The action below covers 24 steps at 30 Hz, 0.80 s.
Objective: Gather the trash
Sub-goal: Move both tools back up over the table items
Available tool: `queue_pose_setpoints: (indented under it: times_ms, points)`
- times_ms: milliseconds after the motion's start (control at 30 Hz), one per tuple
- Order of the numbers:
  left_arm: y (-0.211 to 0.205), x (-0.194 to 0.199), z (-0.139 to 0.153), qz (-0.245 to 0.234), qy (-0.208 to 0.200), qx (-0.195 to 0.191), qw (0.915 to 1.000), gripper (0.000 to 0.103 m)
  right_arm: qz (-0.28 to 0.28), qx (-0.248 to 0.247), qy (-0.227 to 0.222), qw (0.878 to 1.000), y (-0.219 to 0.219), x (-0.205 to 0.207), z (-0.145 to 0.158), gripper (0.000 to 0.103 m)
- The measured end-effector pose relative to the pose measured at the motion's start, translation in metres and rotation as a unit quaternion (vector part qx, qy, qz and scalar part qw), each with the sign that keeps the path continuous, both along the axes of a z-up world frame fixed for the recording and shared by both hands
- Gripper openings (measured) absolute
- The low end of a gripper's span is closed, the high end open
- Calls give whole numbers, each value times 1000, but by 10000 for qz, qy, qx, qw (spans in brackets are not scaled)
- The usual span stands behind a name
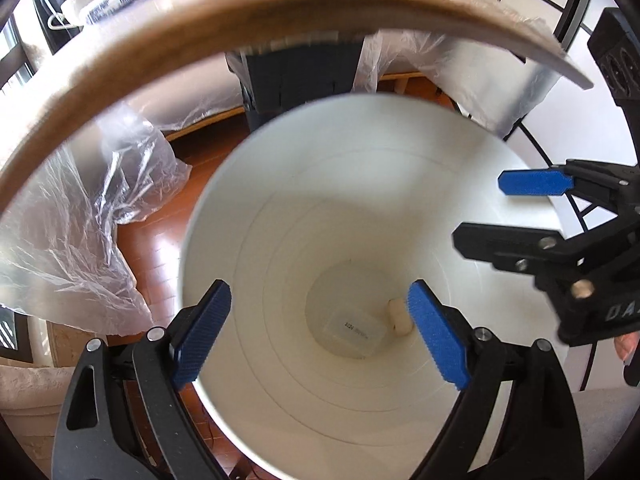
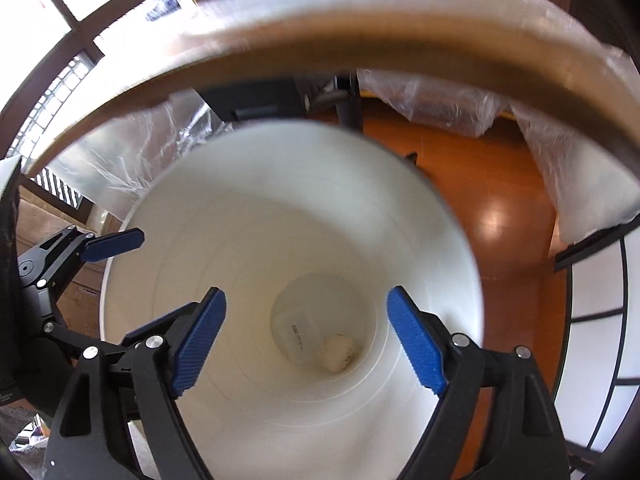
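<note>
A tall white bin (image 1: 280, 208) stands on the wood floor under a table edge; it also fills the right wrist view (image 2: 224, 200). At its bottom lie a clear plastic container with a label (image 1: 354, 332) and a crumpled white wad (image 1: 400, 316), both also seen in the right wrist view, the container (image 2: 296, 330) and the wad (image 2: 339, 354). My left gripper (image 1: 322, 338) is open and empty above the bin mouth. My right gripper (image 2: 306, 344) is open and empty above the bin too, and shows at the right of the left wrist view (image 1: 504, 208).
The wooden table edge (image 1: 160, 44) arcs overhead, draped with clear plastic sheeting (image 1: 100, 208). A dark crate (image 1: 296, 76) stands beyond the bin. Reddish wood floor (image 2: 492, 184) lies around it. A white panel with black lines (image 2: 592, 320) is at the right.
</note>
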<state>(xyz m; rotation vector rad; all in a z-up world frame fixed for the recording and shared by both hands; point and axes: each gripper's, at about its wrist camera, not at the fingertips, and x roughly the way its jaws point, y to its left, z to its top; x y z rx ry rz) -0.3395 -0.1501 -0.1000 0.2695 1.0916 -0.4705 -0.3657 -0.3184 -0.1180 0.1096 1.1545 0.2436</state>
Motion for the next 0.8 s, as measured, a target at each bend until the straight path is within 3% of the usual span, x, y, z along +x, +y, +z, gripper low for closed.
queue_pose_setpoints:
  times_ms: [133,300,367,467,700,800]
  points:
    - [8,-7,29,91,-255,-198,9994,92,-9,200,-392,9990,-10,-12,33,84]
    - [19,-20,101,223,-964,-761,9922,95,-105,176,-1523,9881,-27,-38,110,99]
    - [23,-24,131,379,-1471,-894,9843,102,-277,-50,-2295,9729,-34,-49,147,99]
    - [24,-22,170,634,-2247,-1027,9669,102,-403,-226,-3159,9477,-38,-56,188,99]
    - [18,36,191,628,-2235,-837,9691,102,-102,-634,-3369,9394,-30,-3,217,99]
    - [26,59,192,462,-2285,-999,9673,102,-148,-602,-3280,9426,-22,18,216,99]
